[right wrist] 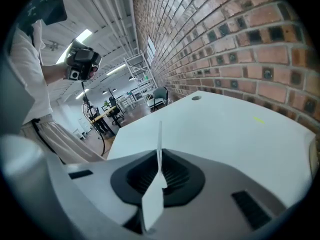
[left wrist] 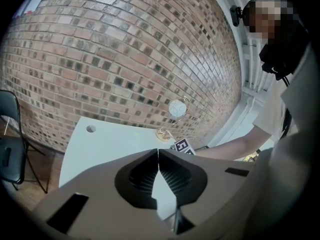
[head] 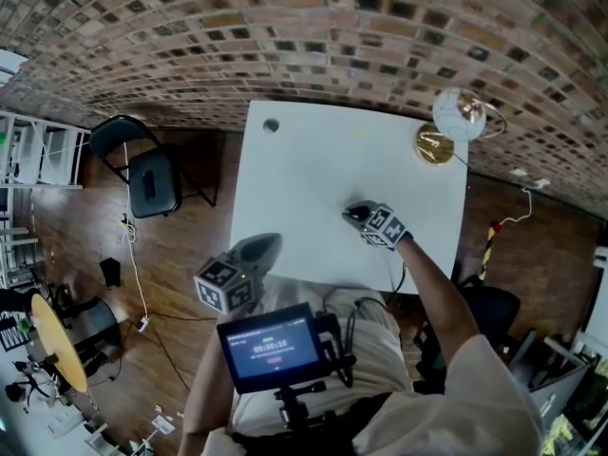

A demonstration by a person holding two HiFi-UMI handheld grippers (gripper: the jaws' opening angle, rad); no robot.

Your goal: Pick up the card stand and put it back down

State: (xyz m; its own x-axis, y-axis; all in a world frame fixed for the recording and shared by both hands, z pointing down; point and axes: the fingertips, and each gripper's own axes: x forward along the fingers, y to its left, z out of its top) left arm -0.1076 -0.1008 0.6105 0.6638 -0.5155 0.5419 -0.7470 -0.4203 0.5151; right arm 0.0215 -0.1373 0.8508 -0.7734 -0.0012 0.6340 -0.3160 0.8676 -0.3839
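Gold-coloured metal forms the round base of the card stand (head: 456,126), which stands upright at the far right corner of the white table (head: 313,188), its wire loop carrying a round white card. In the left gripper view the card stand (left wrist: 177,108) shows close to the brick wall (left wrist: 100,59), with nothing touching it.

Your right tongs (head: 351,213) hover low over the middle of the table, well apart from the stand and pointing away from you. The right gripper view shows the right tongs (right wrist: 160,159) pressed together with nothing between them, only bare tabletop ahead.

Your left tongs (head: 274,240) sit at the near left edge of the table. The left gripper view shows the left tongs (left wrist: 158,151) meeting at the tips, also empty.

A small round hole (head: 272,125) marks the table's far left corner. Left of the table, a black chair (head: 147,174) stands on the wooden floor (head: 190,245). A small screen (head: 271,348) is lit at your chest.
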